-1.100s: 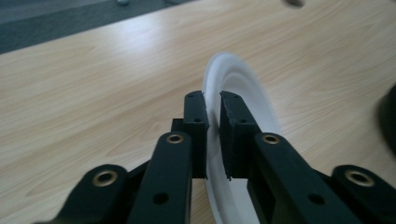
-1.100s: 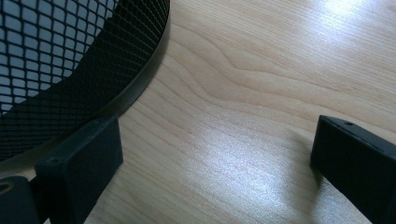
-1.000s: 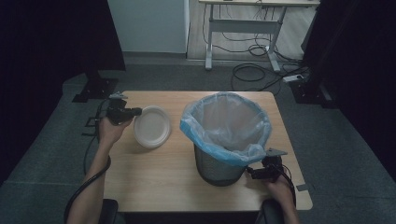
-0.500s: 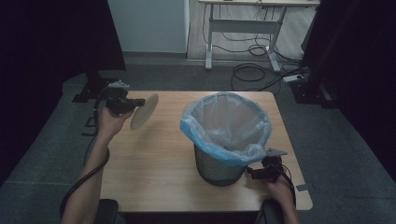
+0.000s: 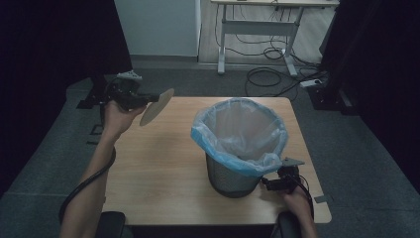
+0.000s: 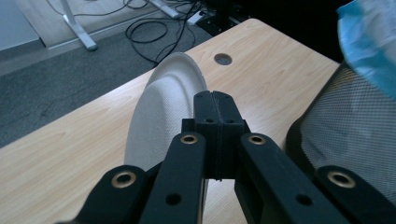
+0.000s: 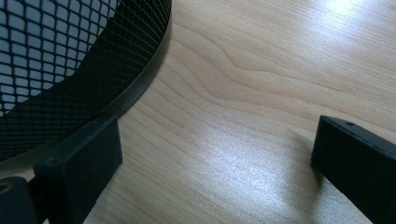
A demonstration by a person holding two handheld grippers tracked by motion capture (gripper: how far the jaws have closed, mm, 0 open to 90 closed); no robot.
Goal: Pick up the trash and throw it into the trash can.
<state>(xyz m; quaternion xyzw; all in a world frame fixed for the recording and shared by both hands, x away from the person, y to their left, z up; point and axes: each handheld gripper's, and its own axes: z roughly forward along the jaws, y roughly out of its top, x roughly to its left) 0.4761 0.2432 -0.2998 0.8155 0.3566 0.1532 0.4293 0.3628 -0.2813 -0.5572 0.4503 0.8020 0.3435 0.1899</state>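
A white paper plate (image 5: 156,106) hangs tilted on edge above the table's left rear, pinched at its rim by my left gripper (image 5: 154,97). In the left gripper view the plate (image 6: 161,112) stands to the left of the jaws of the left gripper (image 6: 215,105), which are pressed together on its rim. A black mesh bin (image 5: 233,173) lined with a blue plastic bag (image 5: 239,134) stands right of centre. My right gripper (image 5: 265,182) rests on the table at the bin's base with its jaws wide apart (image 7: 215,158) and only bare wood between them; the bin's mesh wall (image 7: 60,70) is close by.
The wooden table (image 5: 163,168) has open surface between plate and bin. A cable hole (image 6: 222,59) sits near the table's far edge. Beyond the table lie floor cables (image 5: 277,74) and a white desk frame (image 5: 257,29). Dark curtains flank both sides.
My left gripper has lifted the plate off the table and raised it, tipping it from flat to on edge. The right gripper has stayed still by the bin.
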